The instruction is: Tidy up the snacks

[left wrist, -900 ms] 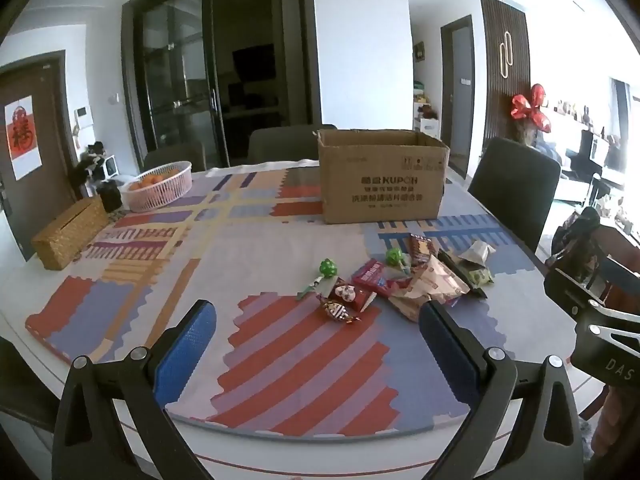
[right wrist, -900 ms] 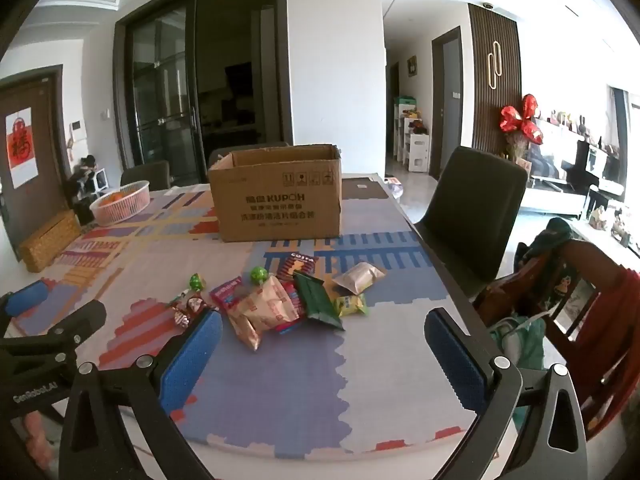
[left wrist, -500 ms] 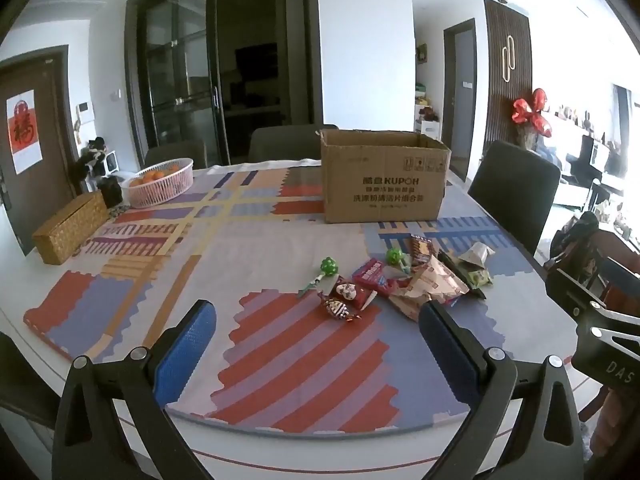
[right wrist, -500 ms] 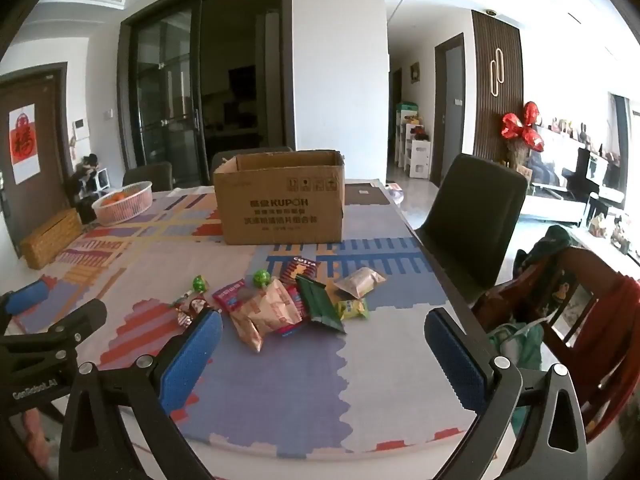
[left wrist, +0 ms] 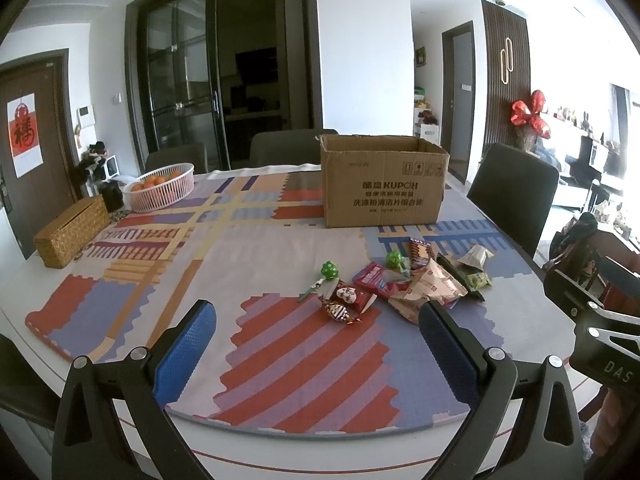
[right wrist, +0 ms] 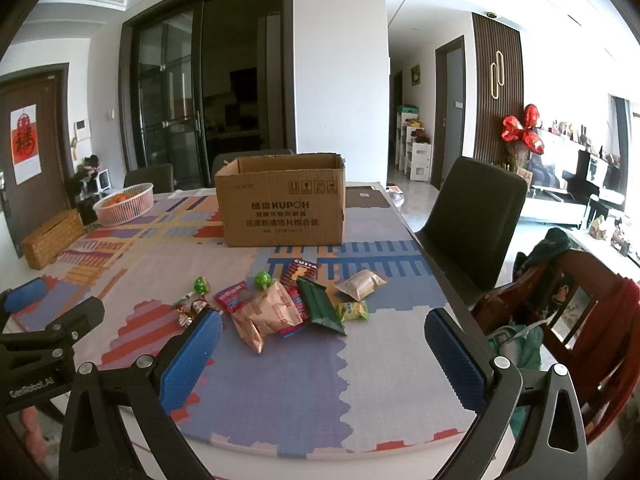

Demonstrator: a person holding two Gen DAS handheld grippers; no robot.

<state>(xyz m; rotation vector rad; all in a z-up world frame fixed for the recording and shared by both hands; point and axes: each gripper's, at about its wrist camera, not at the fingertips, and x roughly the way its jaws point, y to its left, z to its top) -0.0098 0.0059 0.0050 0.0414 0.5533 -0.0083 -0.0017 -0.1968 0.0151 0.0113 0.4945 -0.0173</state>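
Loose pile of foil and paper snack packets on patterned tabletop, unchanged; open brown cardboard box behind. Left gripper and right gripper: fingers spread, empty, camera views barely shifted; sorting not begun.

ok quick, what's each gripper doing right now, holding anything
Left gripper: open, holding nothing, above the mat.
Right gripper: open, holding nothing, short of the snack pile.
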